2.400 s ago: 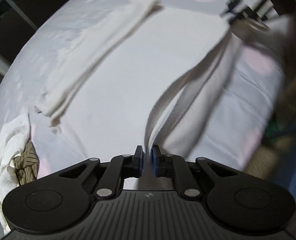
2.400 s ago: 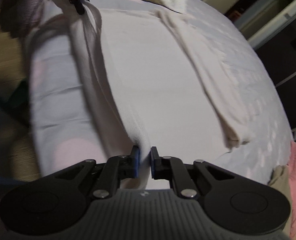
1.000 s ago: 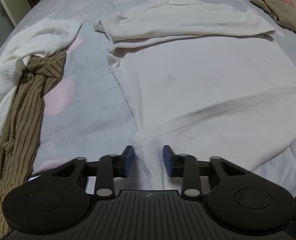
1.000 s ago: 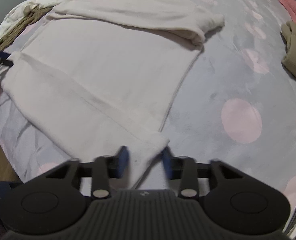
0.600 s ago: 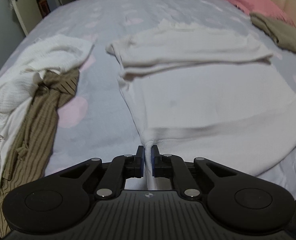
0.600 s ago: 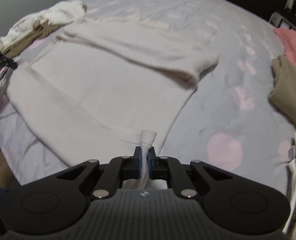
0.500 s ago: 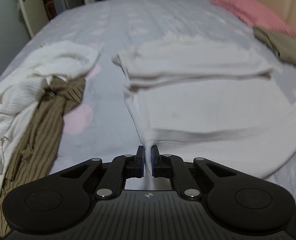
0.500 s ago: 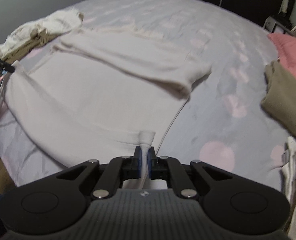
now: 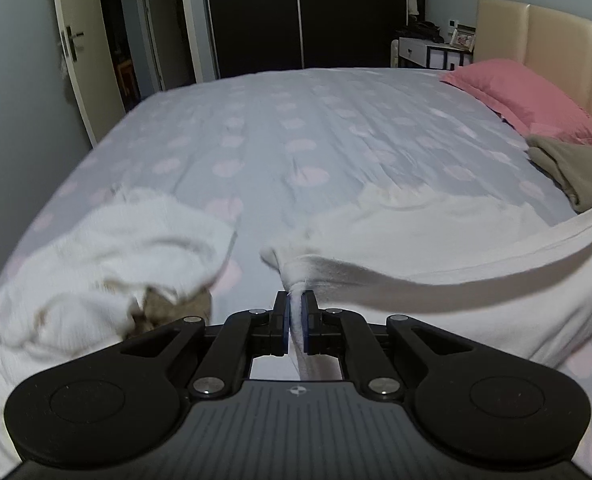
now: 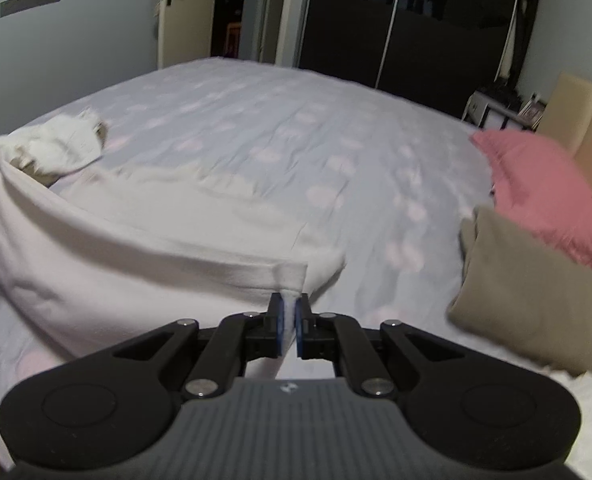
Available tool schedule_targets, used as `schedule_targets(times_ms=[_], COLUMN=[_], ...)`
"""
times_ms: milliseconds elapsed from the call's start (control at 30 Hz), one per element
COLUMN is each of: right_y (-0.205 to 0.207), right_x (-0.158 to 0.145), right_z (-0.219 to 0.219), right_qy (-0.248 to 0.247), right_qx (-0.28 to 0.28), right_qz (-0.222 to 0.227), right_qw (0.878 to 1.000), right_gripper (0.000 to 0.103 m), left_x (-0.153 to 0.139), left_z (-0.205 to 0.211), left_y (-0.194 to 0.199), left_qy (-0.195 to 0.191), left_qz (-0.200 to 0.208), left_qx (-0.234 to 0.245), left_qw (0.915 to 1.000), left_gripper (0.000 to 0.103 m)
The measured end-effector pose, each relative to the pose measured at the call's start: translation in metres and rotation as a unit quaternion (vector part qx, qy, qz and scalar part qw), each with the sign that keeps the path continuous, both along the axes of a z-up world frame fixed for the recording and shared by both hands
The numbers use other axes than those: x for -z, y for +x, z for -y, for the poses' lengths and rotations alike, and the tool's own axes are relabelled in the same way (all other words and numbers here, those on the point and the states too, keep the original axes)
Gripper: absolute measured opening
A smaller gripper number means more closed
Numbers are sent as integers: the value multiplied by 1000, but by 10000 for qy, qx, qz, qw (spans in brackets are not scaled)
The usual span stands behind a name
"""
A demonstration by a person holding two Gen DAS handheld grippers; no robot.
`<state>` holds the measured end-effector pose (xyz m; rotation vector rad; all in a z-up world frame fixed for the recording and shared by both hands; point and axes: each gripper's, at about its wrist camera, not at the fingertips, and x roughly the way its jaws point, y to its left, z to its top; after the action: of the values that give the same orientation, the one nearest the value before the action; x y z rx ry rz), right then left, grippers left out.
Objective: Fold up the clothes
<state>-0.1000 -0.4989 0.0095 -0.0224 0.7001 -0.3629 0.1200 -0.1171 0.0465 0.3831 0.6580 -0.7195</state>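
Sweater (image 9: 436, 240) hem now off the bed (image 9: 296, 128): my left tongs (image 9: 294, 312) just clamped its corner, right tongs (image 10: 290, 312) clamped the other. Fold-over toward the collar looks next.

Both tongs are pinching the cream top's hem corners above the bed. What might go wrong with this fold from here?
1. Each grip is small: the left tongs and right tongs pinch only corners of the cream top, so one may slip.
2. The hem sags between them, so the fold may land creased.
3. The white pile lies close and may get dragged.
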Motion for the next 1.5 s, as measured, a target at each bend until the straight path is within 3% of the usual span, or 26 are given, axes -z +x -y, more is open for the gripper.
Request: schedule_targets(times_ms=[233, 433, 800, 900, 1067, 1333, 1467, 1500], right_y=[54, 113, 199, 207, 207, 211, 207, 204], right_x=[-8, -3, 71, 87, 86, 101, 97, 94], right_z=[37, 72, 121, 128, 140, 141, 139, 138], right_qy=[-57, -34, 283, 259, 369, 421, 294, 276], right_qx=[273, 480, 990, 1100, 1422, 1270, 1342, 1340], right_qz=[121, 237, -108, -235, -103, -161, -226, -228], right_qw=[9995, 9986, 9946, 9933, 9891, 9909, 9903, 9903], right_gripper=[7, 7, 7, 7, 6, 8, 32, 32], left_x=[-7, 12, 85, 91, 91, 101, 94, 91], left_z=[42, 85, 129, 132, 142, 152, 145, 141], left_y=[52, 102, 163, 169, 176, 173, 166, 163], left_qy=[-9, 49, 271, 176, -4, 281, 426, 433], left_qz=[289, 390, 53, 24, 55, -100, -20, -7], left_qx=[-87, -271, -371, -394, -451, -279, -232, -223], left_qw=[9995, 9989, 9989, 9991, 9990, 9992, 9988, 9988], left_gripper=[4, 4, 4, 4, 3, 5, 18, 19])
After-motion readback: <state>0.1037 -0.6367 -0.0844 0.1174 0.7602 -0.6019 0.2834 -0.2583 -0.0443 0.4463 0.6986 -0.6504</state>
